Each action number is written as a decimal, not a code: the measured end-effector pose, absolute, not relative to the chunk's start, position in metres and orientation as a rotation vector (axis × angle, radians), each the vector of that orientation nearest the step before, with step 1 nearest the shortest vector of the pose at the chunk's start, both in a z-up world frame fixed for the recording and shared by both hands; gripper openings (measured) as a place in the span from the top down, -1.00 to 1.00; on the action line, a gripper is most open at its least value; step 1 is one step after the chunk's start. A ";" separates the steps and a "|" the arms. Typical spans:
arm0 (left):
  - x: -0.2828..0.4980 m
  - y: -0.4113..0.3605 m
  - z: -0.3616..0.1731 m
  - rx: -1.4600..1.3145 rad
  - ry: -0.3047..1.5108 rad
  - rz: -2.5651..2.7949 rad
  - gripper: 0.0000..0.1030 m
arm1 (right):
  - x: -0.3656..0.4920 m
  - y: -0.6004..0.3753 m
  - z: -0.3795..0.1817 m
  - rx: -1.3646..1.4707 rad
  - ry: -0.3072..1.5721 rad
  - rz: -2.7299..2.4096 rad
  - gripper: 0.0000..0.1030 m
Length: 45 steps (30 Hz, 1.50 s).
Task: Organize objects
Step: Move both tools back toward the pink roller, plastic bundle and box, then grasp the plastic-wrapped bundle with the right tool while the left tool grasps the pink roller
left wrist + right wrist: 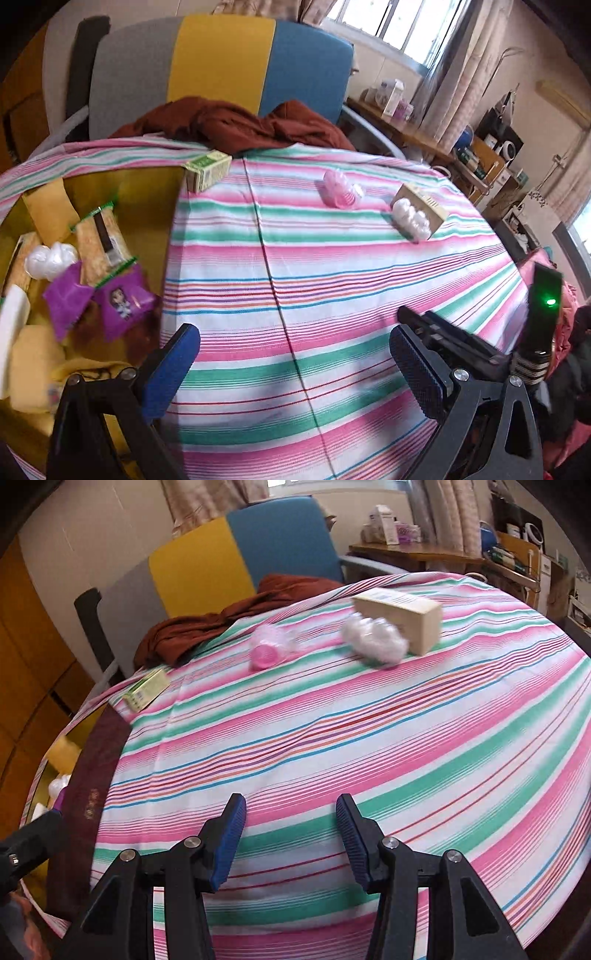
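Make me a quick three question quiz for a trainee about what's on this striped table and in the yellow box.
1. True or false: the left gripper holds a purple packet.
2. Which lies against the tan carton? A) white plastic bundle B) pink bottle C) green box
3. Fill in: the purple packets lie inside the ___ box.

Key: 1 false, both grippers are open and empty; 2 A; 3 yellow.

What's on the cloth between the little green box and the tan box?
The pink packet and the white plastic-wrapped bundle lie between the green box and the tan box, clearest in the right wrist view.
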<state>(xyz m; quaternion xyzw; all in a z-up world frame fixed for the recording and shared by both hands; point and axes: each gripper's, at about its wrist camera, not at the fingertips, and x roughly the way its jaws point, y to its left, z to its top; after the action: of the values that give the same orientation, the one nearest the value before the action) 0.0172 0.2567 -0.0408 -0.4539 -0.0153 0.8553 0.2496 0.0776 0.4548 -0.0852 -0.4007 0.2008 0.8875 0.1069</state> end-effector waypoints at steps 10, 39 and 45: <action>0.000 0.284 -0.065 -1.268 0.143 2.364 -1.00 | 0.043 0.496 -0.077 -1.109 0.435 2.605 0.00; -0.080 0.375 -0.063 -1.251 0.158 2.409 -1.00 | -0.033 0.561 -0.087 -1.126 0.427 2.674 0.34; -0.120 0.423 -0.076 -1.238 0.210 2.440 -1.00 | -0.005 0.559 -0.085 -1.064 0.490 2.665 0.34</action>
<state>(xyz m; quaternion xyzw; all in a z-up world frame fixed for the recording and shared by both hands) -0.1200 0.4228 -0.0755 -0.4423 0.0749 0.8717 0.1972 -0.0054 0.5586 -0.0854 -0.3631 0.1673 0.9094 0.1147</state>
